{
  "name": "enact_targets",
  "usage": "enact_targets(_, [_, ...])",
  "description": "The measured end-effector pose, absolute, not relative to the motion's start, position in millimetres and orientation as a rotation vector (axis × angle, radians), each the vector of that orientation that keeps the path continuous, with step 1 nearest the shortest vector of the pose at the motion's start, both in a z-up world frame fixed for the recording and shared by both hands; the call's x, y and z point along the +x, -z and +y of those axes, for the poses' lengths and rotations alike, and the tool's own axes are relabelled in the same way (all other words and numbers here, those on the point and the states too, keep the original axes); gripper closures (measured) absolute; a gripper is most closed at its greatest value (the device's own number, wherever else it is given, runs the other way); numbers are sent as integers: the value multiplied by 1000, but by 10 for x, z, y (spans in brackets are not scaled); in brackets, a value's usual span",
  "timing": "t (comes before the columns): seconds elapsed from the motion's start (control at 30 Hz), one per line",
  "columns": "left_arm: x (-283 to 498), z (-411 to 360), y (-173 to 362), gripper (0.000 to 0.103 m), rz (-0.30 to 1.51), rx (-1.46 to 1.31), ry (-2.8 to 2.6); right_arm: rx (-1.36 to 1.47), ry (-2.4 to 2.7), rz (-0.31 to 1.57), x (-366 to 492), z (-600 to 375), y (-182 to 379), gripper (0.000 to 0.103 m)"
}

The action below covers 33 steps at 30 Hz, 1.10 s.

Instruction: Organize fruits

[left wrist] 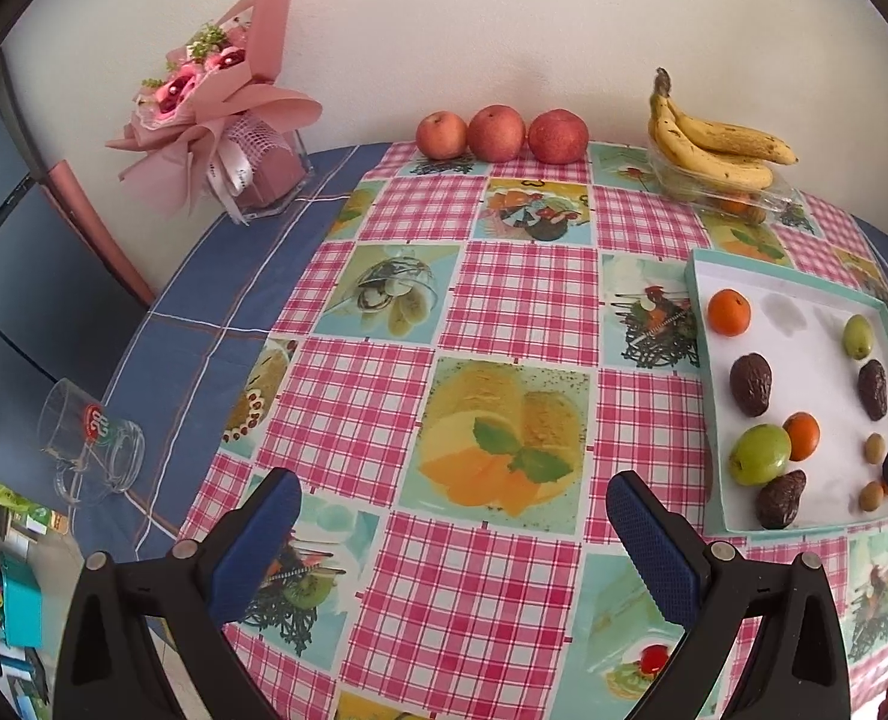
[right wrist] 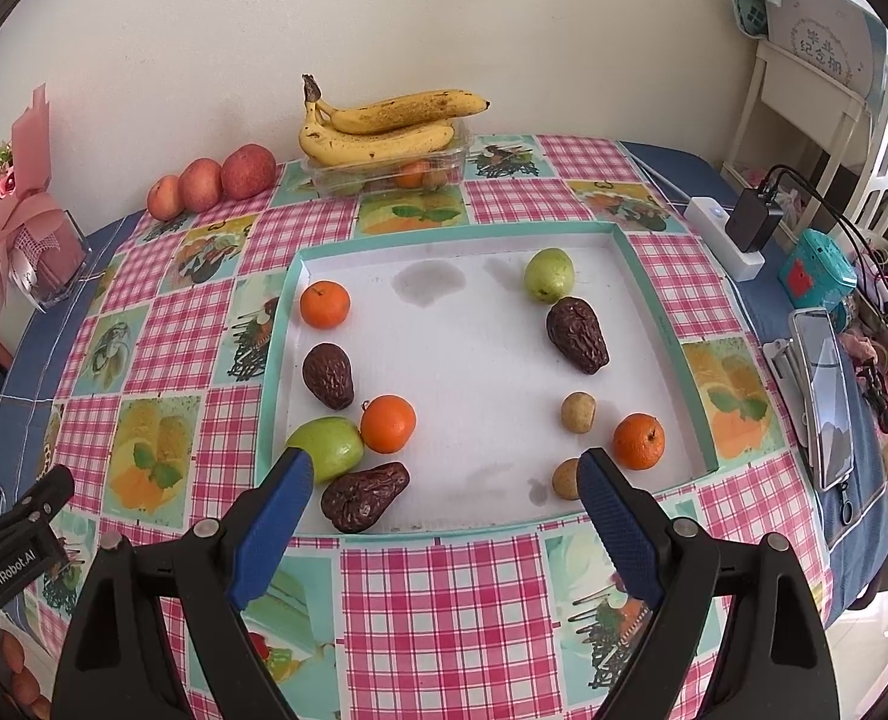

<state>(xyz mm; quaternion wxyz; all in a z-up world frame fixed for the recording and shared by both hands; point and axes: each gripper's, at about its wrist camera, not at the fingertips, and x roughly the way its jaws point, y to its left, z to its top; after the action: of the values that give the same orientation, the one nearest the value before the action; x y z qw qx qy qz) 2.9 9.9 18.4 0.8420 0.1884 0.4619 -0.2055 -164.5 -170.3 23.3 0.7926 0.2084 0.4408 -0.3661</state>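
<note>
— Where is the fruit found, and what is held?

— Nothing is held. The right gripper is poised over the near edge of the shallow tray, its jaws spread wide and empty; the left gripper is kept over the bare tabletop beside the tray, its jaws likewise released. Scattered in the tray are three oranges, two green pears, three wrinkled dark avocados and two small brown fruits (kiwis, probably). Three apples are lined up by the wall, and bananas are laid across a clear punnet.

— How should the nearest pieces be expected to handle?

— The dark avocado closest to the right jaws looks shrivelled, so it is judged soft and easily bruised — it would best be taken across its widest part, with a gentle squeeze. The green pear just behind it, touching an orange, is likely firm but smooth and prone to rolling; its belly, not its narrow end, should be gripped. The oranges are judged light, firm and forgiving.
</note>
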Motion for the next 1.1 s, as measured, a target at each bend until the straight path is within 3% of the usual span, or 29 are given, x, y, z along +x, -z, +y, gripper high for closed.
enact_targets(1.1, [50,158,-243,0,954,388,382,439,792,965,-1632,-1691,-200,13])
